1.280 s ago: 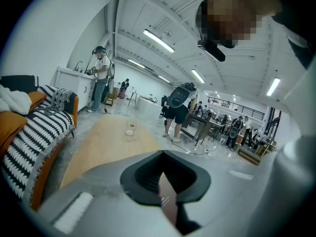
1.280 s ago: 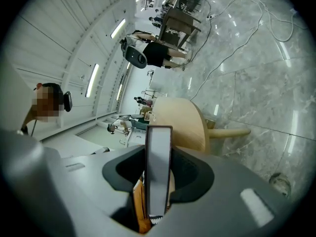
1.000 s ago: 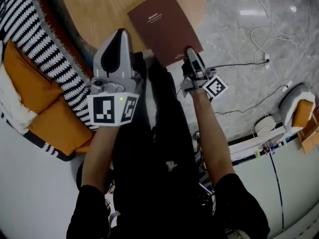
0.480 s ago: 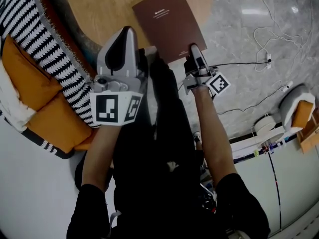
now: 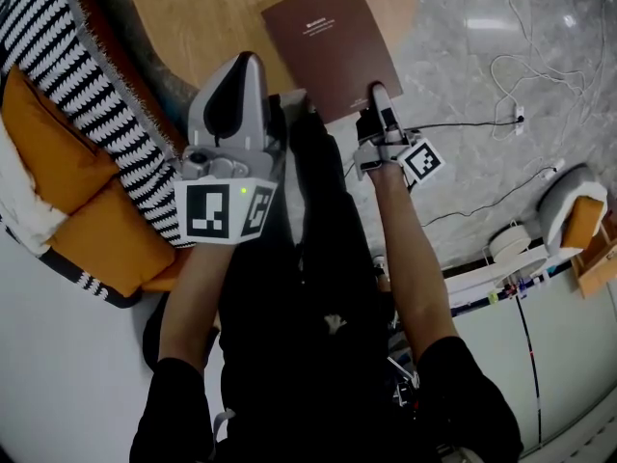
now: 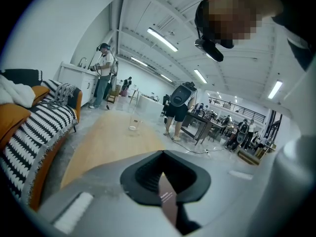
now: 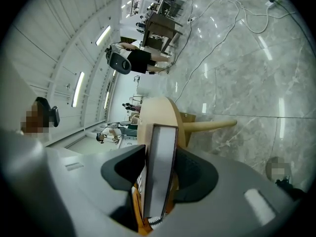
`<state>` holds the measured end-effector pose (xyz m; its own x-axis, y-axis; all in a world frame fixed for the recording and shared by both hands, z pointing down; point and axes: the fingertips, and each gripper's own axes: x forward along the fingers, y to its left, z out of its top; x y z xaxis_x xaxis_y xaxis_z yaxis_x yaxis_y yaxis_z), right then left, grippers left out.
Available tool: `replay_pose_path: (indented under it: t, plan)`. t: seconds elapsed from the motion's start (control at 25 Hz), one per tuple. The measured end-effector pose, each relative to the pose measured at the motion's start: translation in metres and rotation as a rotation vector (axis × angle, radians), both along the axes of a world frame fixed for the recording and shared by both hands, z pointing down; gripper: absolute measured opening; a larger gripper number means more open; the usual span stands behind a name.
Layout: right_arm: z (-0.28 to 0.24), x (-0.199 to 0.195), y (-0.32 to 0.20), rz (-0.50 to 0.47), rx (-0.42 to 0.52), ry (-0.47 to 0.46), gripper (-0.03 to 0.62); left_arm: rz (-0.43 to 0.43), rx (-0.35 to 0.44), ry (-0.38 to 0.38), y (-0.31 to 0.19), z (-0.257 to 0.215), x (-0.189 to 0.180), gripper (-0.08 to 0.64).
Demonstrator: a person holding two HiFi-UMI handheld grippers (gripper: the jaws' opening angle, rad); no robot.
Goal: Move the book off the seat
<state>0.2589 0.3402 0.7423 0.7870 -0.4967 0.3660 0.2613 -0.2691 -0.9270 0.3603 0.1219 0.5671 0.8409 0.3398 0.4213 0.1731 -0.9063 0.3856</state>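
- Head view: book (image 5: 333, 44), brown cover, flat on the round wooden table (image 5: 193, 8); near corner out past the table's edge, above the marble floor (image 5: 482, 85); right gripper (image 5: 378, 96) clamped on the book's near edge; left gripper (image 5: 241, 66) raised beside the table, apart from the book; sofa (image 5: 96, 230) at left, with striped throw and orange cushions; cables loose on the floor.
- Left gripper view: left gripper (image 6: 163, 174) with jaws drawn together to a thin slit, grasping nothing; sliver of the book (image 6: 168, 201) seen through that slit; table (image 6: 108, 142) beyond; one container, a clear glass (image 6: 132, 124), upright on the tabletop at its far end; contents not to be made out; sofa (image 6: 29, 132) at left; people standing in the hall behind.
- Right gripper view: book (image 7: 162, 157) edge-on, pale page block between the jaws of the right gripper (image 7: 160, 181); jaws just opened a shade, book between them, pads against both covers; table (image 7: 158, 115) and one leg under the book; marble floor (image 7: 247, 83) at right.
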Motion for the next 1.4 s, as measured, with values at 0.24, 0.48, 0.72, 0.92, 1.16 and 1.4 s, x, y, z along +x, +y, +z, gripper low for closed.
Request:
replay_pose_path:
  t: [0.24,0.48,0.72,0.92,1.16,1.4]
  plan:
    - [0.005,0.002,0.0,-0.009,-0.048,-0.023,0.197,-0.006,-0.004,-0.004,-0.004,0.002,0.001,0.006]
    - [0.01,-0.002,0.001,-0.036,-0.106,-0.058,0.251,-0.006,-0.009,-0.007,-0.002,0.002,0.0,0.006]
    - [0.02,0.001,-0.003,-0.045,-0.172,-0.094,0.28,-0.006,-0.013,-0.014,-0.008,0.007,0.006,0.006]
    - [0.026,0.0,-0.005,-0.057,-0.211,-0.117,0.309,-0.01,-0.016,-0.013,-0.011,0.006,0.007,0.006]
    - [0.042,-0.019,0.001,-0.019,-0.292,-0.29,0.329,-0.017,-0.028,-0.017,-0.018,0.008,0.009,0.006]
    - [0.039,-0.01,-0.004,-0.017,-0.329,-0.283,0.337,-0.03,-0.034,-0.016,-0.032,0.008,0.011,0.006]
